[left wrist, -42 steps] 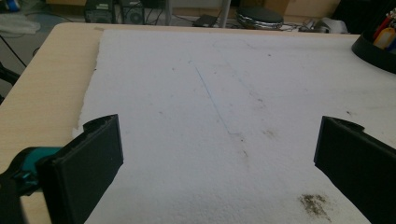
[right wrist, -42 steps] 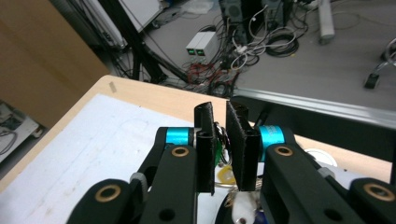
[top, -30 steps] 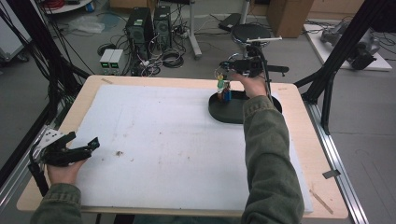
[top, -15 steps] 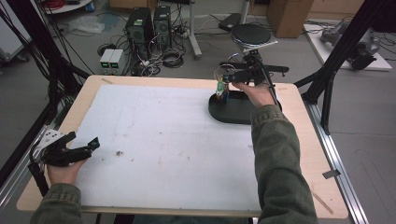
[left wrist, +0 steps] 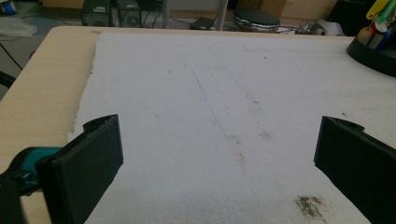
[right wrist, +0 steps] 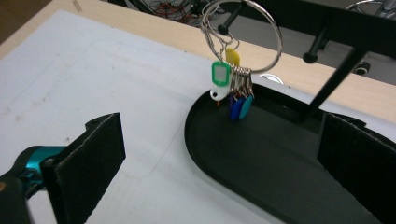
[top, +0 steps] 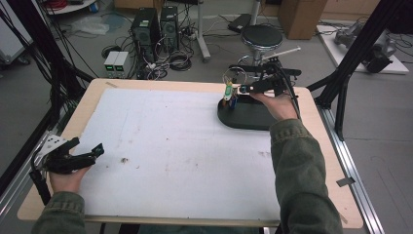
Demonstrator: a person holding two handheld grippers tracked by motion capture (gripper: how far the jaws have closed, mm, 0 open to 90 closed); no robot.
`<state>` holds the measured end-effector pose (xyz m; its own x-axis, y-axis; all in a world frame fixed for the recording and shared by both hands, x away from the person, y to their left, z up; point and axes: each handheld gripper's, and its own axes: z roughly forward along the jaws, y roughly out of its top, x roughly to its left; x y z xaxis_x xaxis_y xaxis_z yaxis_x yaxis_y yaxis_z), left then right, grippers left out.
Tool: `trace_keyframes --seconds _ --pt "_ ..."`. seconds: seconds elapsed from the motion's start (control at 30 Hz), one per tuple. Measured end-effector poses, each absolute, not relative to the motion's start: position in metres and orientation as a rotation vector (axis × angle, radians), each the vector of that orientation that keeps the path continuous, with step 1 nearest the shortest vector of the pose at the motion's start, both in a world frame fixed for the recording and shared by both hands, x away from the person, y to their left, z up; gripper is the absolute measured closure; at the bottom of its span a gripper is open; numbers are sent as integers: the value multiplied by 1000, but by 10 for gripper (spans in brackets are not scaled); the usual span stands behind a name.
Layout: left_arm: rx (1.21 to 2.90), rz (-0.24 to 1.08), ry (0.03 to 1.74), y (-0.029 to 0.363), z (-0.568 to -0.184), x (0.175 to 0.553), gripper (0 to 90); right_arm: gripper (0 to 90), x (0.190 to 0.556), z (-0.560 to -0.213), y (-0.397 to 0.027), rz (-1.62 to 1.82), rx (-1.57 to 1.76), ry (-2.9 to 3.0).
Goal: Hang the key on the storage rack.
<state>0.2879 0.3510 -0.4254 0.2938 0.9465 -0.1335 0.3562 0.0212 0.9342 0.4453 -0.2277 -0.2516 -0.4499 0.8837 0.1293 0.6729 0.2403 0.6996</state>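
A metal key ring (right wrist: pixel 243 37) with green, yellow and blue tags (right wrist: pixel 231 93) hangs from a peg of a black stand; the tags dangle over the stand's oval base (right wrist: pixel 261 163). In the high view the tags (top: pixel 228 92) hang at the base's (top: pixel 248 119) left end. My right gripper (top: pixel 242 89) sits just right of them, open. Its jaws have just been opening, and nothing is between them (right wrist: pixel 219 126). My left gripper (top: pixel 87 147) rests near the table's front left edge, open and empty (left wrist: pixel 217 130).
A white mat (top: pixel 165 146) covers most of the wooden table (top: pixel 97 85). The stand's thin black post (right wrist: pixel 334 79) rises at the base's far side. Beyond the table stand a stool (top: pixel 261 36), computer boxes and cables on the floor.
My right hand has drawn back to the right, away from the key ring, which stays hanging on the stand. The left hand has not moved.
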Motion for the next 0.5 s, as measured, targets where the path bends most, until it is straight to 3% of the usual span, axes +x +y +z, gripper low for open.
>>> trace_keyframes --seconds 0.5 --pt "1537 719 1247 351 -425 288 17 5 418 -267 -239 1090 1406 2274"
